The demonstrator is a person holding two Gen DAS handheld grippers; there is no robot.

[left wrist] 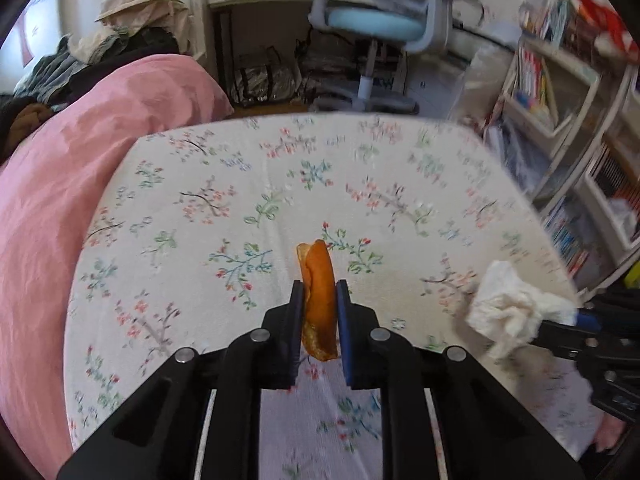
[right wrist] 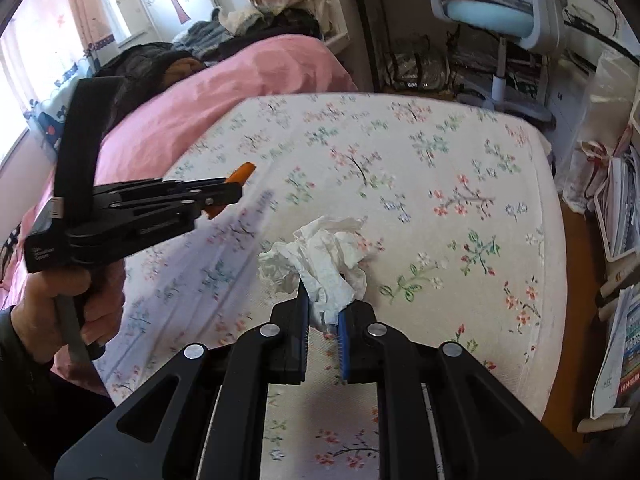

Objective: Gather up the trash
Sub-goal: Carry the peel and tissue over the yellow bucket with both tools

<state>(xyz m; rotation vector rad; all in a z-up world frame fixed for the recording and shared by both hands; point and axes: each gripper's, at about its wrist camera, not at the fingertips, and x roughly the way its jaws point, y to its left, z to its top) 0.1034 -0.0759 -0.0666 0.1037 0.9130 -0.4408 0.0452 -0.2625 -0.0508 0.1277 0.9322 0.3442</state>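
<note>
- Left claw [left wrist: 319, 284] pinching an orange peel [left wrist: 319, 280] edge-on between its pads, held above the bed.
- Right claw [right wrist: 323, 300] clamped on a crumpled white tissue [right wrist: 320, 256], also clear of the sheet.
- Bed [right wrist: 440, 168] below: floral sheet, pink blanket [left wrist: 60, 184] along its left side.
- Beyond the bed: blue chair [left wrist: 376, 24]; bookshelf [left wrist: 560, 92] on the right.
- A hand [right wrist: 60, 300] grips the left claw's handle.
</note>
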